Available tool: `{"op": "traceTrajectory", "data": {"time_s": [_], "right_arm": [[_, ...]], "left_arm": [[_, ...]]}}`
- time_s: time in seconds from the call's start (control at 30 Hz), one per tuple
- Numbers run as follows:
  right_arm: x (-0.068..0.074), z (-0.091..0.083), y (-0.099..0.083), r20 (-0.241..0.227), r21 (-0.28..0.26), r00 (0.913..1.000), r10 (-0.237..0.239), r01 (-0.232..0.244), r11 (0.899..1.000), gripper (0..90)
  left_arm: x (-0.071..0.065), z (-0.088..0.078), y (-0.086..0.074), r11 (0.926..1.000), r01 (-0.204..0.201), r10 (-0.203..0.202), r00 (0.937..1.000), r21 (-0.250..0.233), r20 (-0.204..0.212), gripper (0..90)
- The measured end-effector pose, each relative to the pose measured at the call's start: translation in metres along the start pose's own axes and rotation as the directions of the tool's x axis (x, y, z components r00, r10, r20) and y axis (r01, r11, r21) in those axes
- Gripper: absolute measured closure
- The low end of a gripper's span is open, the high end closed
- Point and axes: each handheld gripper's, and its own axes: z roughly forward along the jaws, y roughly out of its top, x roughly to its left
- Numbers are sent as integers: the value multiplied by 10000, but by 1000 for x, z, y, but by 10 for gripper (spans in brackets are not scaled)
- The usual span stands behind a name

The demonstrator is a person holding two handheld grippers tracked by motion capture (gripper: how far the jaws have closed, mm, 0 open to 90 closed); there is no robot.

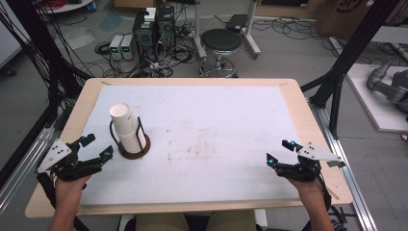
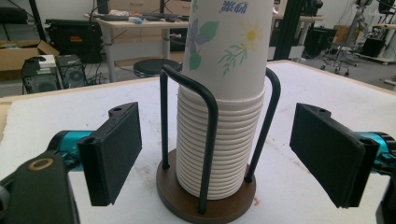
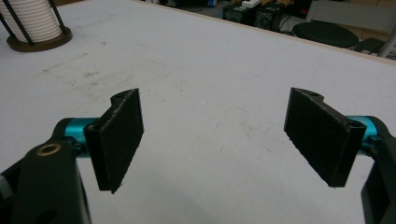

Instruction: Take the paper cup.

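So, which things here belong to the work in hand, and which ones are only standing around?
Part of the work:
- stack of paper cups
- wire cup holder with its brown base
- left gripper, open, aimed at the stack
- right gripper, open over the bare table

Just standing around:
- black stool
- computer boxes and cables on the floor

A lab: computer towers [image 1: 154,29] amid tangled cables [image 1: 163,60] on the floor, a stool [image 1: 220,43], black frame struts [image 1: 358,43]
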Motion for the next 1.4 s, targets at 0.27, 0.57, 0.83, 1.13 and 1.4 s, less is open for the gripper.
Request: {"op": "traceTrajectory", "data": {"time_s": [0.27, 0.57, 0.83, 1.13, 1.4], "right_arm": [[0, 0, 0, -29, 10, 10000, -35, 35, 10000, 202], [-1, 0, -2, -44, 73, 10000, -37, 38, 10000, 202], [-6, 2, -2, -63, 26, 9999, 91, -90, 10000, 202], [-2, 4, -1, -194, 138, 9998, -65, 68, 9999, 202], [2, 7, 2, -296, 160, 9995, -136, 141, 9998, 202]], "left_arm": [[0, -1, 0, 10000, -20, 20, 10000, -13, 38, 167], [0, 0, 1, 9995, 183, -182, 9998, -271, 47, 163], [-5, 1, 5, 9987, 203, -195, 9996, -458, 187, 155], [-9, -5, 23, 9972, 23, -8, 9998, -752, 194, 152], [-11, -4, 43, 9979, 145, -107, 9981, -629, 608, 148]]}}
